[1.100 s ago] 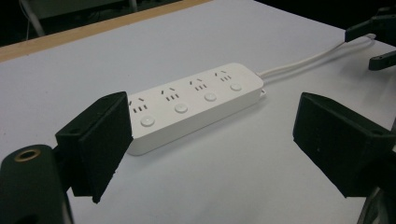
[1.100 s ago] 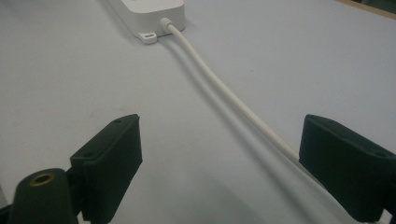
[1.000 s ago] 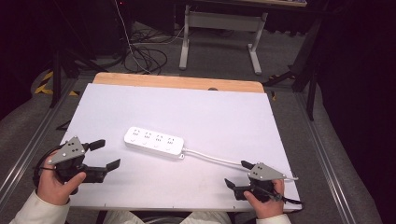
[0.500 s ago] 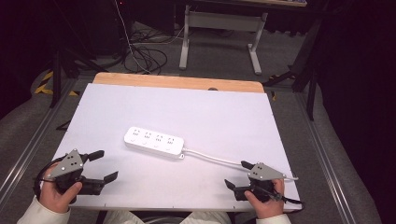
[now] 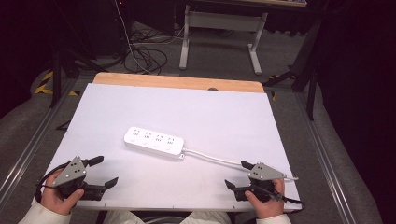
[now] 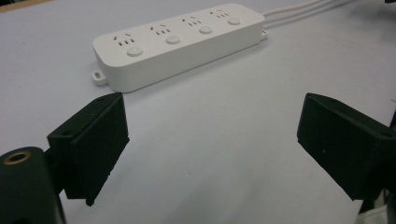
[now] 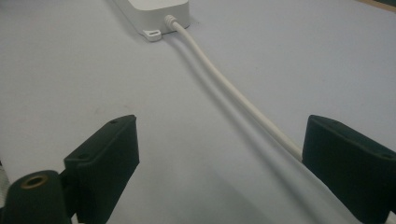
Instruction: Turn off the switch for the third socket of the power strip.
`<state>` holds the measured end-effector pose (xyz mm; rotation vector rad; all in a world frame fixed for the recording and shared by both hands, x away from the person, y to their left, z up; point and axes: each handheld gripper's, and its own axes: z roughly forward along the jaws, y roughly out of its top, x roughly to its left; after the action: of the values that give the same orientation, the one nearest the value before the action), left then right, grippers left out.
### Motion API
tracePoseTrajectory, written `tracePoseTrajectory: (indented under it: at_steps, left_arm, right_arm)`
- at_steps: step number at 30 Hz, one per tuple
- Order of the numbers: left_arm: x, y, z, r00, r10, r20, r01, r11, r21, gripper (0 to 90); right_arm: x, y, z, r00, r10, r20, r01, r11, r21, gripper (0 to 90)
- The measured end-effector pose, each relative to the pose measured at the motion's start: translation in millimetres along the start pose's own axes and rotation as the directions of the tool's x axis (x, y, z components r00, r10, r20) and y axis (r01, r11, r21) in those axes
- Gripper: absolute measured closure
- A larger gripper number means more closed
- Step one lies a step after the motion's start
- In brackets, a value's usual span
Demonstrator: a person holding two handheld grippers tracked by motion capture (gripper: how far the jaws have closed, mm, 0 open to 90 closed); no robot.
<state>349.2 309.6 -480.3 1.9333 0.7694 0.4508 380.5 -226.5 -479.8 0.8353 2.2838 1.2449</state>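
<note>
So right now the white power strip (image 5: 154,141) lies flat near the middle of the table (image 5: 224,107), sockets facing up, with its white cord (image 5: 212,157) running off its right end toward the near right corner. Both grippers sit well short of the strip, down by the near edge. The left gripper (image 5: 104,171) is off to the strip's near left with its fingers (image 6: 95,140) spread wide and nothing between them. The right gripper (image 5: 238,175) is at the strip's near right, fingers just as wide apart, and in the right gripper view the cord passes close beside the inner face of one finger (image 7: 348,163); I can't tell whether it's actually touching.

My guess is the step in hand is going for the strip or its cord. If I were doing it, I'd bring the left gripper straight at the strip's near end and straddle the short width, since the body looks too long to span the other way. Keep the fingers low and level so they close on the side walls, not the rounded top edge, which looks slippery. On the right, I'd grip the cord lightly near the strip, so the strip doesn't swing when it moves.
</note>
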Motion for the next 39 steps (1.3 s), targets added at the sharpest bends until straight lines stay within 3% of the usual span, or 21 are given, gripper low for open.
tracePoseTrajectory:
  at_steps: [6, 10, 16, 20, 39]
  left_arm:
    - [0.3, -5.6, 2.2, 0.9993, -0.037, -0.006, 0.037, 0.9986, 0.038, 6.3]
    - [1.7, -2.2, 2.0, 0.9986, -0.027, -0.046, 0.027, 0.9995, 0.016, 6.5]
    - [-1.7, 1.0, 0.1, 0.9996, 0.000, -0.028, 0.000, 0.9999, -0.011, 7.2]
    - [-3.1, 1.7, -0.2, 0.9998, -0.008, -0.020, 0.008, 0.9998, -0.020, 7.5]
    - [-1.8, 1.5, -2.0, 0.9991, 0.002, -0.043, -0.002, 0.9999, -0.014, 7.7]
  right_arm:
    - [-0.4, -0.6, 0.7, 1.0000, -0.004, -0.006, 0.004, 1.000, 0.007, 11.0]
    - [-1.9, -1.7, 1.4, 1.0000, -0.002, -0.007, 0.002, 1.000, 0.014, 10.9]
    - [-1.8, -1.8, 1.4, 1.0000, -0.002, -0.010, 0.002, 1.000, 0.013, 10.9]
    - [-1.8, -1.8, 1.6, 0.9999, -0.003, -0.010, 0.004, 1.000, 0.014, 10.9]
    - [-1.7, -1.8, 1.3, 0.9999, -0.005, -0.010, 0.005, 1.000, 0.012, 10.7]
